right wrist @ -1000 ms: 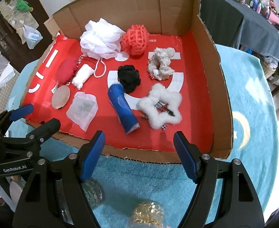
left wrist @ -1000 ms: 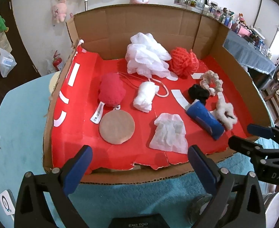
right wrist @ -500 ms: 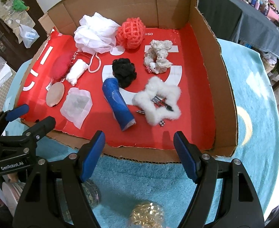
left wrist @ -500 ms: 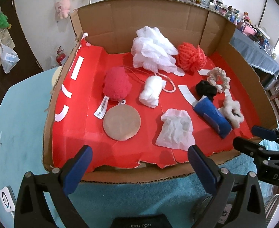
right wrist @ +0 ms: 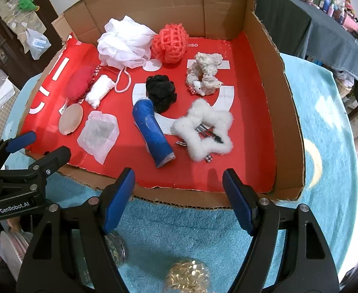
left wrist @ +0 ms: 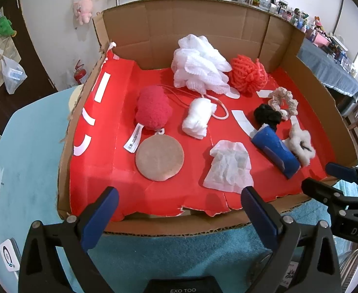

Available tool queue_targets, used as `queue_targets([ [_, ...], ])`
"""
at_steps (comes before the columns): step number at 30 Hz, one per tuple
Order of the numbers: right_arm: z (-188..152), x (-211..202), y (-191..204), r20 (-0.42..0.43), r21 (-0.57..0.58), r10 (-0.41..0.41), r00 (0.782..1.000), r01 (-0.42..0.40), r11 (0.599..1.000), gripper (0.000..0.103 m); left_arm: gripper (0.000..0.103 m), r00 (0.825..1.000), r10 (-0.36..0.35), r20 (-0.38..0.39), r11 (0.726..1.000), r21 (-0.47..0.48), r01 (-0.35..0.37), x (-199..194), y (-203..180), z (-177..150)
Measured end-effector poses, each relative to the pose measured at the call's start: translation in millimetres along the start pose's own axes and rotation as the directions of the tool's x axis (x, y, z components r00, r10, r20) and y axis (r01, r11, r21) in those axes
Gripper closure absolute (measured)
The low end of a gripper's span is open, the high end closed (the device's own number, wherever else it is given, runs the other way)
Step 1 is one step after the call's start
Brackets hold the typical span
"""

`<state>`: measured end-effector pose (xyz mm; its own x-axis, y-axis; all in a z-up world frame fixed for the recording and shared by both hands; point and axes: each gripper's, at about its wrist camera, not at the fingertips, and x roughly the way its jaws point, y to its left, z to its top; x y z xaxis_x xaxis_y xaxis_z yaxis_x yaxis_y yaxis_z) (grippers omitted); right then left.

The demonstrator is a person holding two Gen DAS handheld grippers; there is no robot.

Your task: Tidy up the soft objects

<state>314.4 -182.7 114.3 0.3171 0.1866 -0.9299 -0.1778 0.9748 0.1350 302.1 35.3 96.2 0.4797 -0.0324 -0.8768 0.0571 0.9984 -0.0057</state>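
A cardboard box (left wrist: 203,31) with a red floor holds several soft items: a white mesh pouf (left wrist: 199,66), an orange pouf (left wrist: 248,74), a red fluffy ball (left wrist: 152,108), a tan round pad (left wrist: 160,159), a white cloth roll (left wrist: 198,118), a white tissue bag (left wrist: 229,167), a blue roll (right wrist: 153,133), a black scrunchie (right wrist: 161,92), a beige scrunchie (right wrist: 204,73) and a white fluffy star (right wrist: 204,133). My left gripper (left wrist: 177,216) is open and empty at the box's front edge. My right gripper (right wrist: 179,199) is open and empty, to its right.
The box sits on a teal rug (right wrist: 325,127). A glass jar with gold pieces (right wrist: 187,277) and another jar (right wrist: 116,246) stand under my right gripper. A table with a dark cloth (right wrist: 308,22) and small bottles stands at the right.
Both grippers have moved forward toward the box's front edge, and the items look closer. Nothing in the box has moved.
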Motion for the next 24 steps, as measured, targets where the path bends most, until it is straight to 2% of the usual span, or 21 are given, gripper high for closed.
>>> queue_targets([
  [24,-1.5,-0.3,1.3,0.004,-0.003,-0.001,1.0,0.001,1.0,0.029,0.001,1.0,0.003,0.009,1.0,-0.003,-0.003,-0.9,-0.4,-0.8],
])
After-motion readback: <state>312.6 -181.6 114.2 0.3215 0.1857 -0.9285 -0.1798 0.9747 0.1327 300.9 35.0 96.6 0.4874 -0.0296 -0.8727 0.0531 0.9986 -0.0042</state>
